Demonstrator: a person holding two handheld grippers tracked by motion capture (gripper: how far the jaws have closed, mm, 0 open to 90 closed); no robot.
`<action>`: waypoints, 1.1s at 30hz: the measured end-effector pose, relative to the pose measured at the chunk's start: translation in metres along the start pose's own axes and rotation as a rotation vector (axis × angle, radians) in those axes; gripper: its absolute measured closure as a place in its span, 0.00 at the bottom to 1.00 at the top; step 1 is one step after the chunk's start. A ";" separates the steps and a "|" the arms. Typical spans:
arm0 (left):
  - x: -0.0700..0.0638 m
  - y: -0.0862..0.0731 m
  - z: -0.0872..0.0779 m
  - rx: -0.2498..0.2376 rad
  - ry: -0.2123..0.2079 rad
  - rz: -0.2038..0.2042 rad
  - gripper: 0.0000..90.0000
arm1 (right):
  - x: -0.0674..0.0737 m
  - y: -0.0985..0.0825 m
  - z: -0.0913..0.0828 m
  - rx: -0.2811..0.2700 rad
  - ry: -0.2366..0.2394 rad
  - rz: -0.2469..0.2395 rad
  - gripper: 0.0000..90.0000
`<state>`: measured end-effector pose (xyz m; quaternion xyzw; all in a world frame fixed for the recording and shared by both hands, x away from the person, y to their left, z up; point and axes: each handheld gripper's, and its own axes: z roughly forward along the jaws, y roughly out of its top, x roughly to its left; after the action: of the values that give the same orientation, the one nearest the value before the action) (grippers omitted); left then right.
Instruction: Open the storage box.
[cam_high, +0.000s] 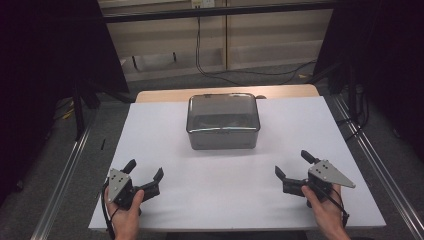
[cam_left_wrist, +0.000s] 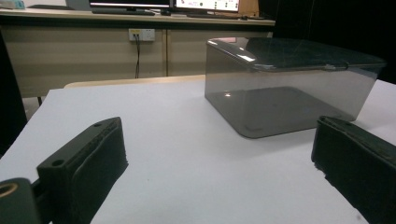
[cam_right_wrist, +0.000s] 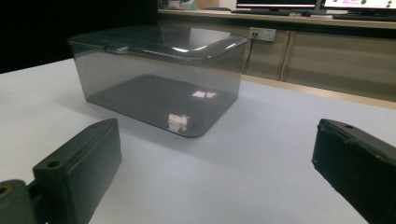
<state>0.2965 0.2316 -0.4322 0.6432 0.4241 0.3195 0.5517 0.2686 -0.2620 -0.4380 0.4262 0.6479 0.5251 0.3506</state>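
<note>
A smoky translucent plastic box (cam_high: 223, 121) with its lid on sits at the middle back of the white table (cam_high: 215, 185). It looks empty in the left gripper view (cam_left_wrist: 285, 88) and the right gripper view (cam_right_wrist: 161, 72). My left gripper (cam_high: 145, 169) rests near the front left, held by a hand, jaws wide apart with nothing between them. My right gripper (cam_high: 293, 164) rests near the front right, also open and empty. Both point toward the box from a distance. The left gripper (cam_left_wrist: 219, 158) and the right gripper (cam_right_wrist: 217, 161) show bare table between their pads.
A wooden board edge (cam_high: 165, 95) shows behind the white sheet. Metal rails (cam_high: 65, 175) run along both sides of the table. Black stands and cables (cam_high: 215, 70) lie on the floor behind. A bench with monitors (cam_left_wrist: 140, 7) stands at the back wall.
</note>
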 end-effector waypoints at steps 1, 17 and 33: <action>0.000 0.000 0.000 0.000 0.000 0.000 0.03 | 0.001 0.000 0.001 -0.002 0.009 0.002 0.02; 0.004 -0.001 -0.001 0.001 0.002 -0.015 0.03 | 0.012 0.005 0.017 0.002 0.079 -0.008 0.02; 0.001 0.000 -0.002 0.005 -0.002 -0.003 0.03 | 0.027 0.017 0.040 -0.012 0.148 -0.032 0.01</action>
<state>0.2952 0.2338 -0.4320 0.6443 0.4252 0.3171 0.5510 0.2974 -0.2206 -0.4296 0.3738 0.6755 0.5535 0.3124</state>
